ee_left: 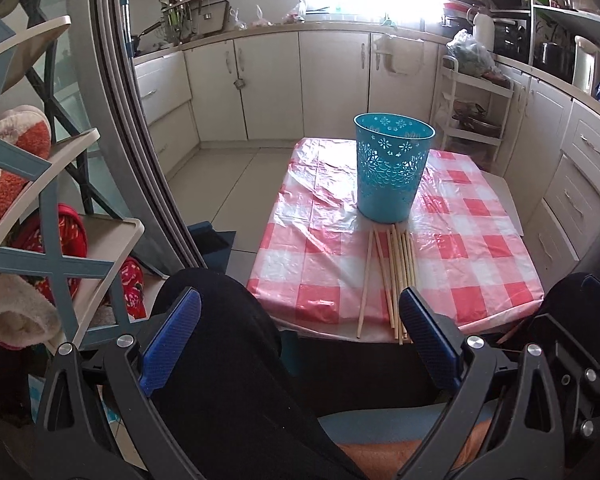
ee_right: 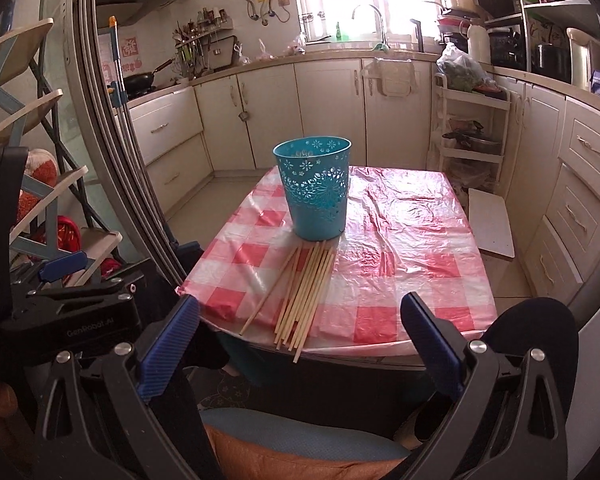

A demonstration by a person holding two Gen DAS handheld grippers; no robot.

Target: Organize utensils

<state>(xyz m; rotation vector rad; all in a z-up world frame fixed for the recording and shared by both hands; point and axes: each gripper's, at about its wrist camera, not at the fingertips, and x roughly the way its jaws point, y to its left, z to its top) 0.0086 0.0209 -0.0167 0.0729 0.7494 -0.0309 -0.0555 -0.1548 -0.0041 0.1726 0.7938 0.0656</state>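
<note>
Several wooden chopsticks (ee_left: pixel 392 276) (ee_right: pixel 300 296) lie side by side on the red-and-white checked table (ee_left: pixel 480 248) (ee_right: pixel 400 264), their near ends reaching its front edge. Just behind them stands an upright teal perforated holder (ee_left: pixel 392 168) (ee_right: pixel 316 188). My left gripper (ee_left: pixel 300 332) hangs open below and in front of the table's near edge, nothing between its blue pads. My right gripper (ee_right: pixel 300 340) is also open and empty, held back from the table edge. The left gripper's body (ee_right: pixel 72 312) shows at the left of the right wrist view.
A folding shelf rack (ee_left: pixel 52 200) with slippers and a sliding door frame (ee_left: pixel 140 140) stand on the left. White kitchen cabinets (ee_right: pixel 580 184) line the back and right, with a small cart (ee_right: pixel 472 136) behind the table. A person's dark-clothed leg (ee_left: pixel 228 340) sits below the left gripper.
</note>
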